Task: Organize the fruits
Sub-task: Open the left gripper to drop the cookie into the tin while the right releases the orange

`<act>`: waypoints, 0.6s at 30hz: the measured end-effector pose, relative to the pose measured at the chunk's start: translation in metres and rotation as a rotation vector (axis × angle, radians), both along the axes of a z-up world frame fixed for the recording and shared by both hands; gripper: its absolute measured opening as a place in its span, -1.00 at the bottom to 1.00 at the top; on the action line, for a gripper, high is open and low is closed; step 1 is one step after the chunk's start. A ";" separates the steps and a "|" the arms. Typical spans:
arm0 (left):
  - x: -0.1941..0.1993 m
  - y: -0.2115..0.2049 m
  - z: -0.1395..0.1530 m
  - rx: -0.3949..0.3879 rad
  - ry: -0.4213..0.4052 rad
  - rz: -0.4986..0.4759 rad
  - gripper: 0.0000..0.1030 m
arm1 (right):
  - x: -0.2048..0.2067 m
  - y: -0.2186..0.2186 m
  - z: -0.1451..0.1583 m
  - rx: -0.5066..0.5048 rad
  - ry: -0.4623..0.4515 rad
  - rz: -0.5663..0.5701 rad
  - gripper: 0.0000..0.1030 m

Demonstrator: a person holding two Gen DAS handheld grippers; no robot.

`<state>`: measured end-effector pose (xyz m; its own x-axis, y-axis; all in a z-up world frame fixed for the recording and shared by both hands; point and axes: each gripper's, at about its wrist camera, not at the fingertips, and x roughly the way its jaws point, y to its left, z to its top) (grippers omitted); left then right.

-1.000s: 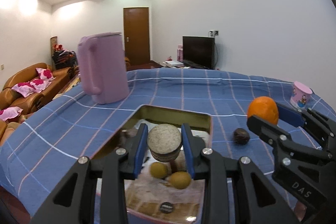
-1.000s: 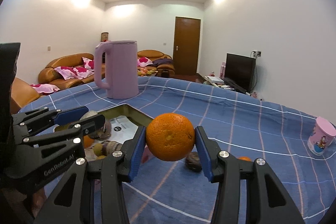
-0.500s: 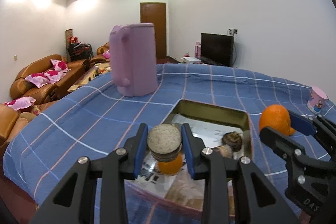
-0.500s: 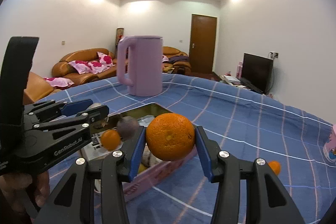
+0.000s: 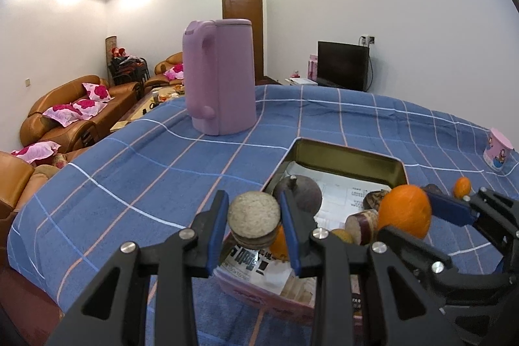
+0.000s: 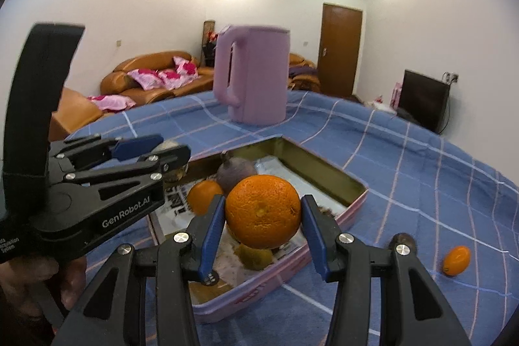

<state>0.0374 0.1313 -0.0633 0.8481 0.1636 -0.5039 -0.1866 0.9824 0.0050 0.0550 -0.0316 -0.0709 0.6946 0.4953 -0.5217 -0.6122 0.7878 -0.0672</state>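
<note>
Your tabletop (image 5: 129,171), under a blue checked cloth, fills the lower part of both views. On it, at 12 o'clock from your claws, a lilac jug (image 5: 220,77) stands upright with its handle turned to 9 o'clock. Nearer you lies a shallow pink tin (image 6: 353,200) with a gold inner wall and printed paper on its floor.

In the tin you have a dark purple fruit (image 6: 235,172) with a stub of stem at the far side, a small orange (image 6: 202,195) just beside it at 8 o'clock, a cut purple piece (image 5: 361,221) and a yellow-green fruit (image 6: 254,253) toward the near wall.

Your right claw (image 6: 262,218) is clenched on a big orange (image 6: 262,211), both blue pads pressed to its sides, and the fruit hangs over the near half of the tin. Your left claw (image 5: 254,227) grips a round, flat-faced brown fruit (image 5: 254,218) with a pale cut top, held above the tin's corner at 9 o'clock; in the right view that claw sits at 9 o'clock of the tin, with your hand (image 6: 69,278) under it.

Outside the tin, at 3 o'clock on the cloth, lie a kumquat (image 6: 456,260) and, near it, a dark fruit half hidden behind the right claw's finger. A pink cup (image 5: 498,149) stands well apart at the tabletop's far edge, about 2 o'clock.
</note>
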 end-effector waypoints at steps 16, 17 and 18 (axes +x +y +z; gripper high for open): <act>-0.004 -0.008 -0.006 0.010 0.009 -0.012 0.10 | 0.004 0.008 -0.010 -0.040 0.076 0.049 0.15; -0.006 -0.008 -0.005 0.013 0.005 -0.008 0.21 | 0.003 0.007 -0.009 -0.037 0.075 0.051 0.24; -0.007 -0.009 -0.003 0.021 -0.004 -0.004 0.21 | 0.003 0.007 -0.009 -0.033 0.070 0.048 0.27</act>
